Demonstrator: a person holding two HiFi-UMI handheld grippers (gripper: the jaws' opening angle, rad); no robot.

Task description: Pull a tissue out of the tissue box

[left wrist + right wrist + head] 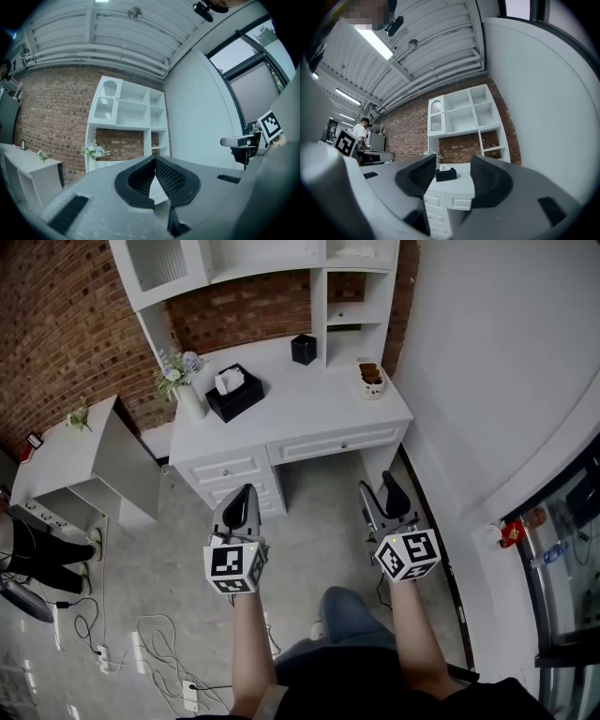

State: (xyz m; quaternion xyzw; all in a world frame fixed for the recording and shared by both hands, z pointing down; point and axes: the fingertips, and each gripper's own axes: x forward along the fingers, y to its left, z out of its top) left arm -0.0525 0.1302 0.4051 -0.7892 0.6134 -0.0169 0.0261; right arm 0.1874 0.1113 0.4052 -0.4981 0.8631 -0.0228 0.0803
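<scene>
A black tissue box with a white tissue sticking up stands on the left part of the white desk. Both grippers hang over the floor in front of the desk, well short of the box. My left gripper has its jaws together with nothing in them; in its own view the left gripper points at the desk's shelf unit. My right gripper is open and empty. In the right gripper view the tissue box shows far off between the jaws of the right gripper.
On the desk stand a vase of flowers, a small black box and a white cup. A white shelf unit tops the desk. A low white cabinet stands left; cables lie on the floor. A person stands far off.
</scene>
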